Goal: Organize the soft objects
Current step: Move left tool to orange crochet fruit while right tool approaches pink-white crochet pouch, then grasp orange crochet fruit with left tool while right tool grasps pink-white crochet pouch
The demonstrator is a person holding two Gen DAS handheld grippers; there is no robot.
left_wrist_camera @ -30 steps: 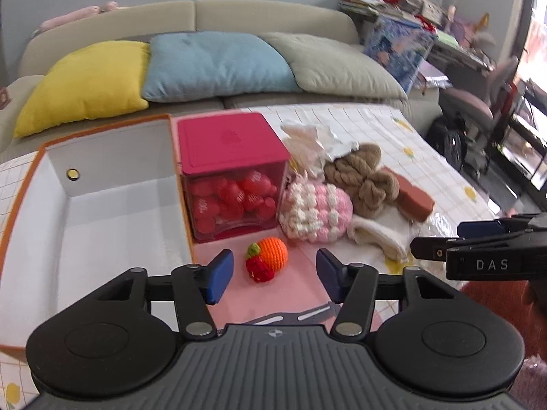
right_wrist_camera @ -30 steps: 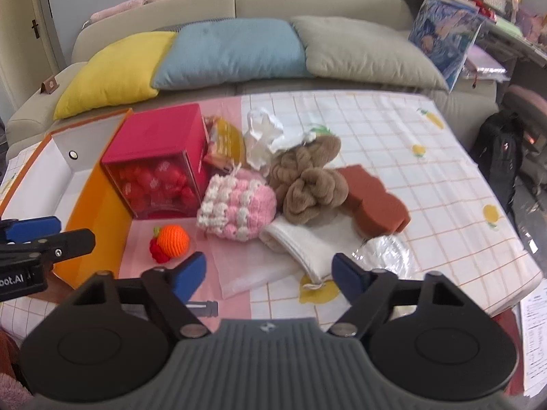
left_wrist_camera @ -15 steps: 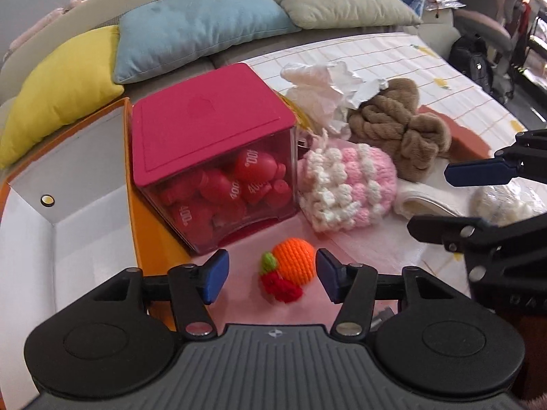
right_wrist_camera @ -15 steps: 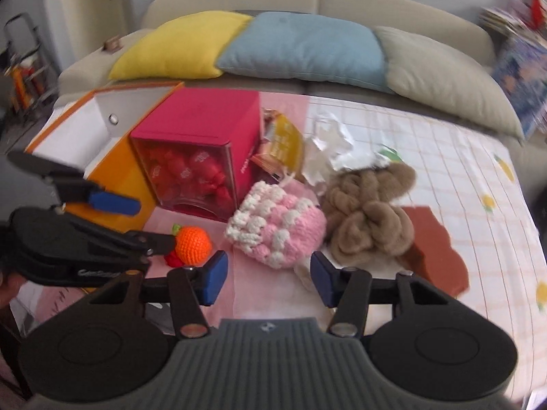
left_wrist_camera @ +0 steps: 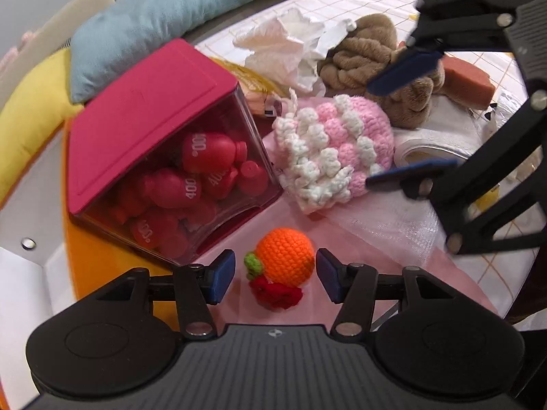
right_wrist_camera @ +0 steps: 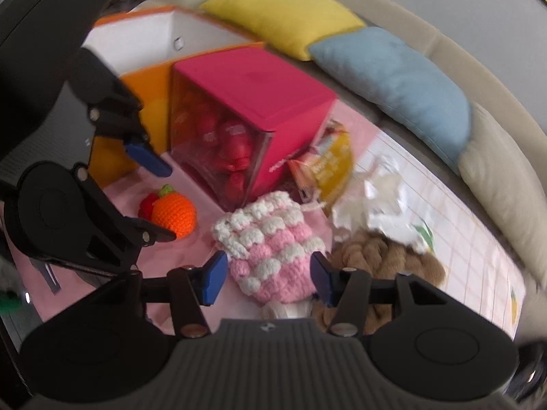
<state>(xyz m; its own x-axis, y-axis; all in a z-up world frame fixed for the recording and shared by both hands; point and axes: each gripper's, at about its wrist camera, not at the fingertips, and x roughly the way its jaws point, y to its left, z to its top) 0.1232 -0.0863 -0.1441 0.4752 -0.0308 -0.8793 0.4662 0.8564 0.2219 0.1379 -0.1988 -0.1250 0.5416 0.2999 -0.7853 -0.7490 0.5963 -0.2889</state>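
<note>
The orange crochet fruit lies on pink cloth between the wide-apart fingers of the left hand-held gripper, untouched. Just right, the pink-and-white crochet pouch sits between the spread fingers of the right hand-held gripper. The red-lidded box stands far left, the brown plush far right.
</note>
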